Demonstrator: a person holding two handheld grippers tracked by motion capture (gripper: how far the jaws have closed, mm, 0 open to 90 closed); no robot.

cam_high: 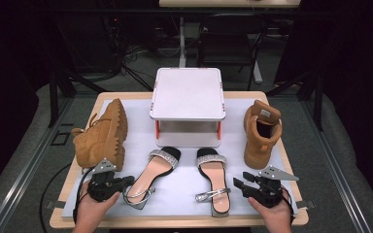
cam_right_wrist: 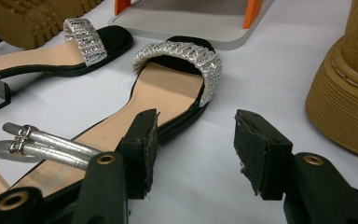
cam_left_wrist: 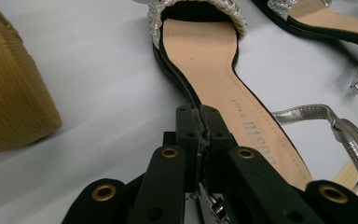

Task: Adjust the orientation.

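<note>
Two black sandals with silver toe bands lie on the white mat, the left sandal (cam_high: 153,174) (cam_left_wrist: 205,60) and the right sandal (cam_high: 213,182) (cam_right_wrist: 168,88). My left gripper (cam_high: 126,183) (cam_left_wrist: 200,130) is shut, its pads pressed together over the heel end of the left sandal. The silver ankle strap (cam_left_wrist: 349,135) loops just to the right of the pads. A small buckle piece shows under the jaws; I cannot tell if it is pinched. My right gripper (cam_high: 236,184) (cam_right_wrist: 193,149) stands open beside the right sandal's edge, with bare mat between its pads. That sandal's strap (cam_right_wrist: 51,144) lies apart from it.
A tan boot (cam_high: 104,136) (cam_left_wrist: 9,93) lies on its side at the left. Its mate (cam_high: 261,136) (cam_right_wrist: 349,93) stands upright at the right. A white two-level stand (cam_high: 188,94) (cam_right_wrist: 191,18) with orange posts sits at the back centre. A chair is beyond the table.
</note>
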